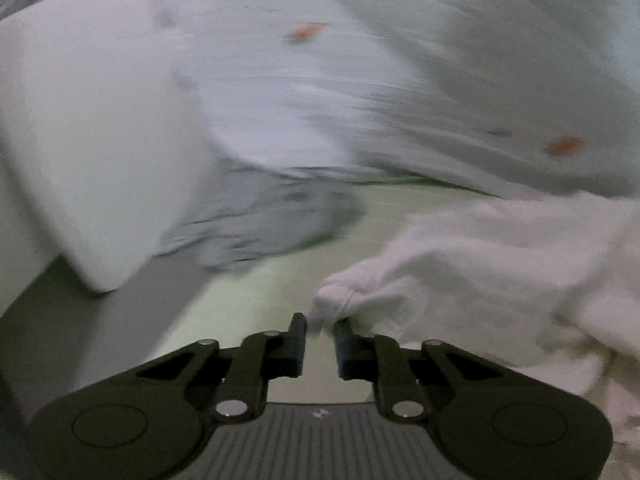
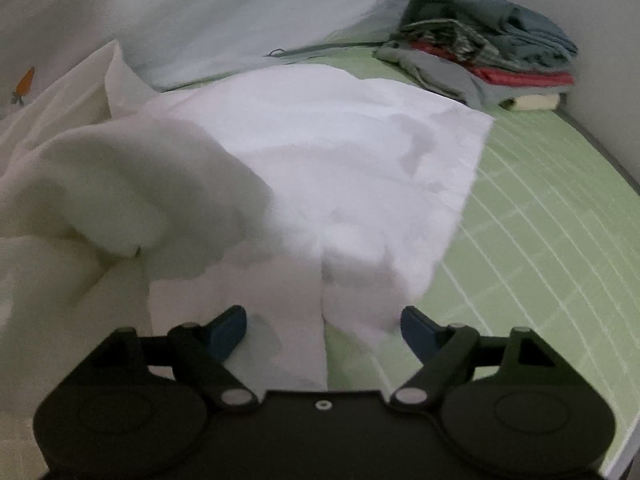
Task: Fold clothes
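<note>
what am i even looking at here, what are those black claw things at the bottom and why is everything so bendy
Those black claws are two hand-held grippers; a person holds one in each hand. Each carries a wide-angle camera looking along its fingers, which bends the picture. In the left view, blurred by motion, the left gripper pinches a bunched bit of white cloth. In the right view, the right gripper stands open with the white garment lying between its fingers, on a green gridded mat. A stack of folded clothes sits at the back right.
</note>
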